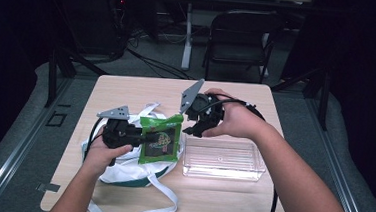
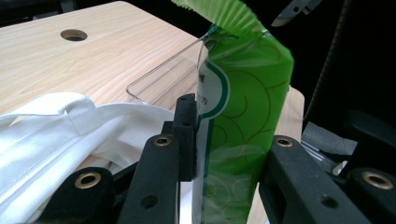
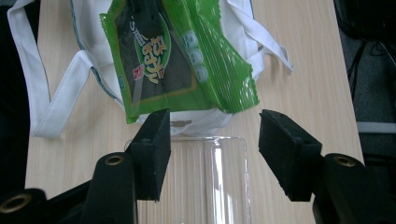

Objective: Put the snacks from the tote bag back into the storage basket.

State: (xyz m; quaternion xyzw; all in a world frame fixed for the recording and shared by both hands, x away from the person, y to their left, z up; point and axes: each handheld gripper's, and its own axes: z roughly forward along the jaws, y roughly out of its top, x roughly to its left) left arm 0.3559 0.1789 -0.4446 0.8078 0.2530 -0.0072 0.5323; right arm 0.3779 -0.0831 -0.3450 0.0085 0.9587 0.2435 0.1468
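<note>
The left gripper (image 1: 141, 138) pinched the green snack packet (image 1: 161, 139) (held upright between its jaws), while the right gripper (image 3: 212, 140) stood spread, empty, above the clear tray (image 1: 222, 161).

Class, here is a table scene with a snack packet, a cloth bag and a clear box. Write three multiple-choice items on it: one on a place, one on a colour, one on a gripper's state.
1. Where does the clear box stand?
A. on the table, beside the white bag
B. inside the white bag
C. on the chair

2. What colour is the snack packet?
A. red
B. green
C. blue

3. How does the left gripper stand?
A. open and empty
B. shut on the snack packet
C. shut on the bag's strap

Answers: 1 A, the box sits on the table to the right of the white bag. 2 B, its wrapper is green. 3 B, the fingers press the packet from both sides.
</note>
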